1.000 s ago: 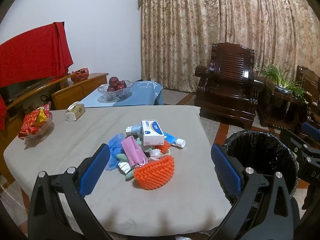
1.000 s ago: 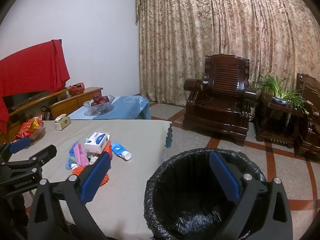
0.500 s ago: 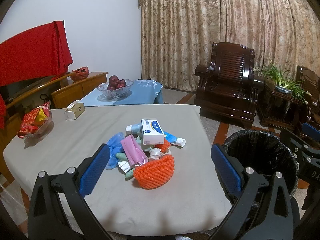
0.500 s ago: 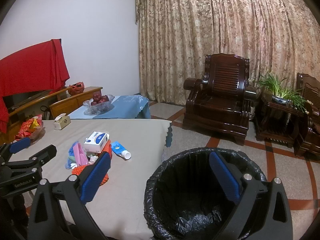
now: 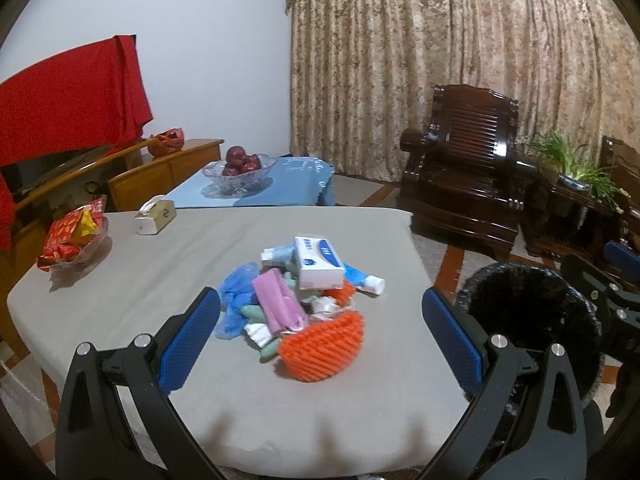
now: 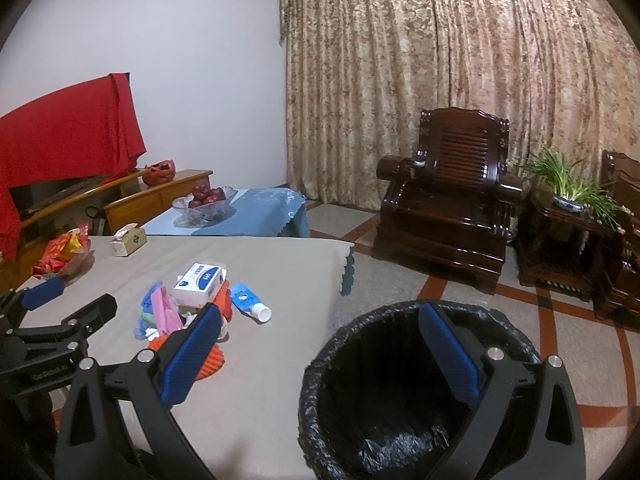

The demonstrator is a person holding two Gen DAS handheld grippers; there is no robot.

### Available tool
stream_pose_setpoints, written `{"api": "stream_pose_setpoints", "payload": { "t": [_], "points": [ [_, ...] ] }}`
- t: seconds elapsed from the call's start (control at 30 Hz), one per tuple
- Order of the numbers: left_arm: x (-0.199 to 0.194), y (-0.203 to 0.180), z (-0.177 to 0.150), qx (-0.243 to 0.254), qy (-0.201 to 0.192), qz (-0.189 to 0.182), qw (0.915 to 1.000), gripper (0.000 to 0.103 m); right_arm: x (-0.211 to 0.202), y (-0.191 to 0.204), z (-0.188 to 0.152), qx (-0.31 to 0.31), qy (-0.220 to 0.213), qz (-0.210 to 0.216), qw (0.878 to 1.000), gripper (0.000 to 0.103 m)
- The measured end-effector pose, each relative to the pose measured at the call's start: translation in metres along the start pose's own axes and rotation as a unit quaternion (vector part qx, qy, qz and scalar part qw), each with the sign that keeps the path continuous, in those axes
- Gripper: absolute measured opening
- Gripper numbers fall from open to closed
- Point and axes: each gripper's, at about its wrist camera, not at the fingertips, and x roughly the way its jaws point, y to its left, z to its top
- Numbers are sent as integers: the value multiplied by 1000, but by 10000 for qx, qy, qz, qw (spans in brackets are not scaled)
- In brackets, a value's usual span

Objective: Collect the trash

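left wrist view is filled by the trash pile heaped near the middle of the grey-covered surface, framed between the spread, empty fingers of the left hand-held gripper. an orange foam net is seen at the near edge of the pile, a pink mask and blue plastic to its left, a white and blue box on top. only part of the black-lined bin is shown at the right, beside the surface. right wrist view looks straight down into that bin, over which the right hand-held gripper is held released and empty. a blue tube lying just right of the pile is shown more clearly here.
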Motion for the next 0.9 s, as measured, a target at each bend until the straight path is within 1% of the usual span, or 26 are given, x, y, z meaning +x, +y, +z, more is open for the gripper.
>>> {"api": "stream_pose_setpoints", "payload": {
  "t": [0.2,0.3,0.4,0.47,0.6,0.7,0.8,0.9],
  "points": [
    [25,34,0,-175,85,336,9992,98,28,22,9,-33,117,190,9997,97],
    [39,55,-2,-290,182,344,9988,98,51,33,12,-3,259,300,9992,97],
    [53,76,-4,-424,182,378,9982,98,79,52,12,-50,432,383,9983,97],
    [61,88,-8,-480,192,552,9971,98,95,62,10,-68,508,451,9977,97],
    [77,102,-11,-370,209,808,9958,98,126,89,6,-128,639,654,9957,97],
    [92,114,-11,-420,254,826,9954,98,147,106,3,-179,796,774,9937,96],
    [101,121,-13,-470,260,839,9950,98,167,119,-2,-157,986,875,9912,92],
    [112,131,-15,-597,347,872,9938,98,183,127,-6,-158,1145,958,9887,89]
  ]
}}
